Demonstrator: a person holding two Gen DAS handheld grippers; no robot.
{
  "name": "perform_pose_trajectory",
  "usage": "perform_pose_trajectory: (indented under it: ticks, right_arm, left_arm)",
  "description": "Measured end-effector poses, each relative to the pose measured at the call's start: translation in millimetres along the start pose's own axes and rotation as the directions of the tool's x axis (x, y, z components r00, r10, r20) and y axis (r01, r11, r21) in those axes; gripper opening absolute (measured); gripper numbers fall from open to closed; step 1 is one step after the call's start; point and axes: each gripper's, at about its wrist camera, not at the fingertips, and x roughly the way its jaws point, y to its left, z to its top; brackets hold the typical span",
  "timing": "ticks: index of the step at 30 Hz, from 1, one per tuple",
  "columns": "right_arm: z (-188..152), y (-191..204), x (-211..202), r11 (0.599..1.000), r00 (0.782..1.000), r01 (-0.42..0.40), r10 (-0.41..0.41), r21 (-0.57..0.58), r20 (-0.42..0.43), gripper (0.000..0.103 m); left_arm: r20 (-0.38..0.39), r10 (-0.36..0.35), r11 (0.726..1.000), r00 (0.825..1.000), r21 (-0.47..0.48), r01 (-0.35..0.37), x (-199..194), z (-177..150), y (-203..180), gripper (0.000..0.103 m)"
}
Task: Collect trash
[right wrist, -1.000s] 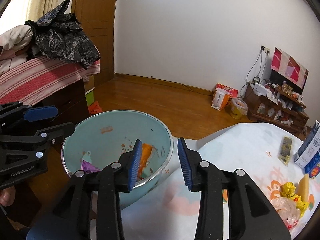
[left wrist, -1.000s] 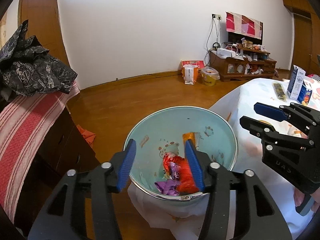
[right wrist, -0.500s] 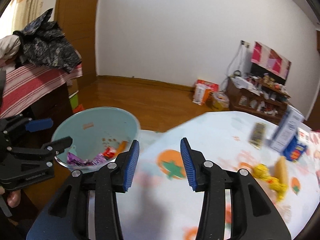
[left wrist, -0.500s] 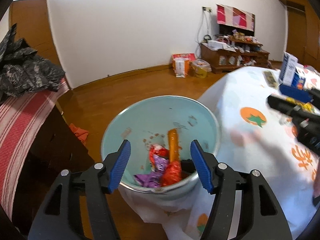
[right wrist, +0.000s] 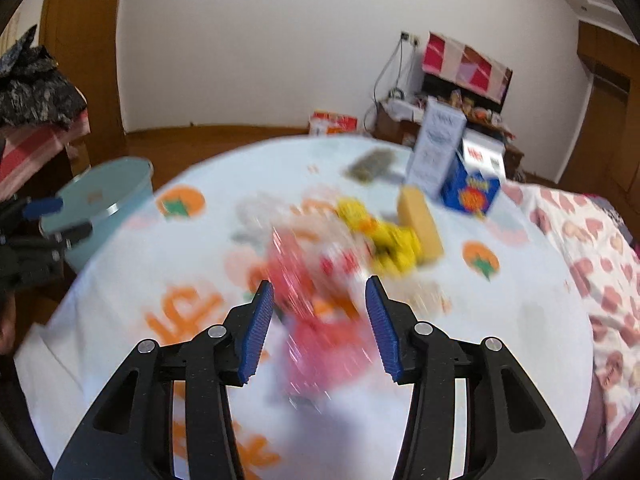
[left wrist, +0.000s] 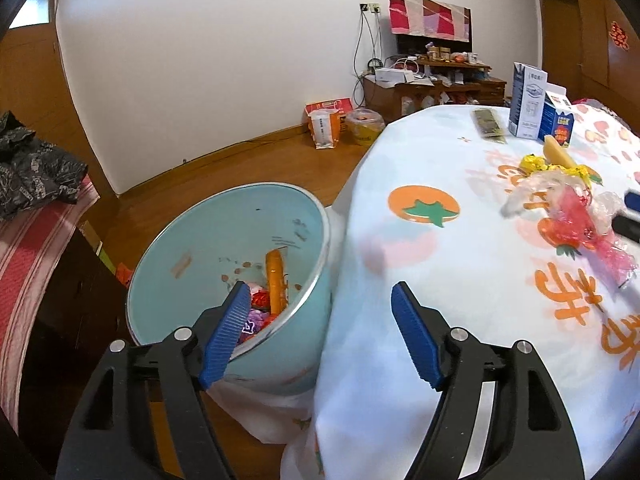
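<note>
Trash is seen in two places: wrappers [left wrist: 269,305] half hidden behind the rim of the teal bin [left wrist: 208,240], and a red-and-clear wrapper [right wrist: 316,300], badly blurred, on the worktop [left wrist: 460,280]. The left gripper [left wrist: 318,330] has just been widening, nothing between its pads. The right gripper [right wrist: 320,322] has likewise been opening; contact with the wrapper cannot be made out.
</note>
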Motion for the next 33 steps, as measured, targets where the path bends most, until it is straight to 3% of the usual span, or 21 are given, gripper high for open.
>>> perform_pose_trajectory:
  ticks: [8,9,10,14,19,24,27,33]
  right_arm:
    - [-16,1,18,0.998,0.992,-0.068,0.067,-0.006,-0.111,0.051]
    - [-16,1,20,0.997,0.99,-0.079,0.078,-0.003,-0.12,0.046]
    - [-15,2,24,0.996,0.986,-0.094,0.093,-0.001,-0.14,0.028]
    - [-16,7,24,0.993,0.982,-0.118,0.115,-0.015,-0.147,0.019]
    - [-9,-1,-7,0.992,0.991,-0.124,0.126,0.037,-0.051,0.017]
    - [-4,-42,-45,0.992,0.999,-0.02,0.016,0.126,0.031,0.017]
    - [-11,-83,-53,0.978,0.996,0.081,-0.085,0.193,0.013,0.017]
    - [-48,-143,-51,0.936,0.98,0.198,-0.191,0.29,-0.051,0.017]
  left_arm:
    - [-0.025,0.046,0.997,0.999,-0.058,-0.048,5,1,26,0.076]
    - [-0.027,0.048,0.997,0.998,-0.063,-0.05,5,1,28,0.076]
    - [-0.026,0.048,0.996,0.999,-0.067,-0.05,4,3,29,0.076]
    - [-0.006,0.04,0.997,0.999,-0.063,-0.04,-3,11,27,0.076]
    - [0.018,0.004,0.999,1.0,-0.044,-0.003,-13,26,8,0.076]
    - [0.03,-0.066,0.998,0.997,-0.006,0.066,-20,46,-36,0.076]
    - [0.033,-0.11,0.994,0.993,0.029,0.109,-23,57,-72,0.08]
    - [0.031,-0.161,0.983,0.986,0.099,0.157,-25,72,-142,0.086]
